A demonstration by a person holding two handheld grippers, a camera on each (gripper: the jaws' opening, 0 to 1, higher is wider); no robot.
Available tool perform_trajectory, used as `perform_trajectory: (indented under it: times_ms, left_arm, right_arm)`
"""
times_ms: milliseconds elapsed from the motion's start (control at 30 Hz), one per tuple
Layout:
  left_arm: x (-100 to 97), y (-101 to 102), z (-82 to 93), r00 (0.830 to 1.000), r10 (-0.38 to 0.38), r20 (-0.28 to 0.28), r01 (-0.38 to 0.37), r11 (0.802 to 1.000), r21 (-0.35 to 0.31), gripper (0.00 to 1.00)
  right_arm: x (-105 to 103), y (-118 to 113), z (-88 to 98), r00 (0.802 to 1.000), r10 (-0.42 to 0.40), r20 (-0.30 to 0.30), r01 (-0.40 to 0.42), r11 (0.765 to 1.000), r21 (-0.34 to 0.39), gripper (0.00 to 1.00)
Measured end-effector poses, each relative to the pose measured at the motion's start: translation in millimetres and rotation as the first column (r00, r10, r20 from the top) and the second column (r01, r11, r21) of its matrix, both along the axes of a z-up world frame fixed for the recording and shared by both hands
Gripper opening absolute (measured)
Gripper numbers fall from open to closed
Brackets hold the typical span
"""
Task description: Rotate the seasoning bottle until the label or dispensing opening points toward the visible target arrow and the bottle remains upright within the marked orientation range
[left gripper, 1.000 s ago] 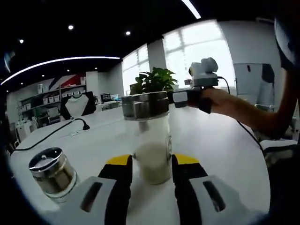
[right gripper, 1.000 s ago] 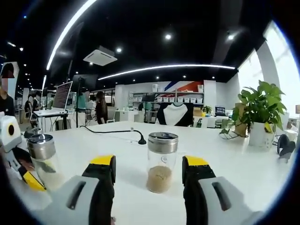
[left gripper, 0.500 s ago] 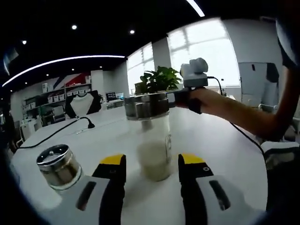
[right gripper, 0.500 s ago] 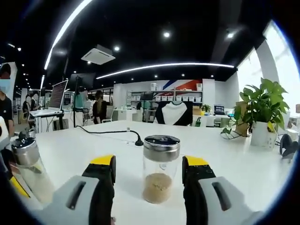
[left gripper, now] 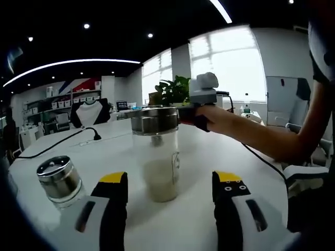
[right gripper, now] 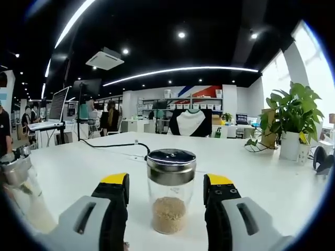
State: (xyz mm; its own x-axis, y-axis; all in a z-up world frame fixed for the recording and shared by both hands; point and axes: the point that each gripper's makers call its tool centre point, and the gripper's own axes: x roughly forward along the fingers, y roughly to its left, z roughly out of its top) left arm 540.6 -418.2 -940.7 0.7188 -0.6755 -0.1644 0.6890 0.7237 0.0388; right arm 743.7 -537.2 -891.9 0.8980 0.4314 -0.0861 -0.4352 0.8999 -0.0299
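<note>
An open office with shelves at the back and bright windows surrounds a long white counter (left gripper: pixel 230 172). In the left gripper view, a small steel-capped jar (left gripper: pixel 58 179) stands to the left of the tall seasoning bottle (left gripper: pixel 157 157), which is upright on the counter, partly filled with pale powder. The left hand-held gripper (left gripper: pixel 170 189) is spread wide around the bottle, touching nothing. Right of the bottle a person's hand (left gripper: pixel 201 116) reaches in. In the right gripper view, the right hand-held gripper (right gripper: pixel 166 191) stands wide around the small jar (right gripper: pixel 170 189), with a potted plant (right gripper: pixel 291 125) far right.
</note>
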Motion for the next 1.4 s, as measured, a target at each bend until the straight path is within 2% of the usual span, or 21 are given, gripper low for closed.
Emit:
perform_trajectory:
  times_ms: [233,300,367,500,600,867,1400]
  left_arm:
    - [-4.3,-8,4.8,0.999,-0.03,0.019,0.03,1.0,-0.003,0.76]
    - [-4.3,-8,5.1,0.999,-0.029,0.021,0.029,1.0,0.001,0.76]
    - [-4.2,-7,5.0,0.999,-0.025,0.022,0.024,1.0,0.004,0.75]
    - [-4.3,-3,4.7,1.0,-0.013,0.021,0.013,1.0,0.002,0.74]
    - [-4.5,-1,4.9,1.0,-0.004,0.021,0.004,1.0,0.001,0.74]
    - [-6.4,5,4.6,1.0,0.004,0.016,-0.004,1.0,0.006,0.72]
    - [-11.6,10,9.0,1.0,0.02,0.018,-0.02,1.0,-0.003,0.69]
  right_arm:
    - [7,-1,1.0,1.0,-0.007,-0.005,0.007,1.0,0.008,0.57]
    - [8,-1,1.6,1.0,-0.005,-0.003,0.005,1.0,0.01,0.56]
    - [9,3,3.1,1.0,0.016,0.018,-0.016,1.0,-0.014,0.51]
    - [11,8,4.6,0.998,0.042,0.041,-0.04,0.998,-0.045,0.47]
    - [11,6,2.3,0.999,0.022,0.032,-0.02,0.999,-0.049,0.46]
    - [15,5,2.0,0.998,0.023,0.061,-0.018,0.997,-0.078,0.4]
    - [14,3,5.2,0.995,0.007,0.103,-0.005,1.0,-0.018,0.38]
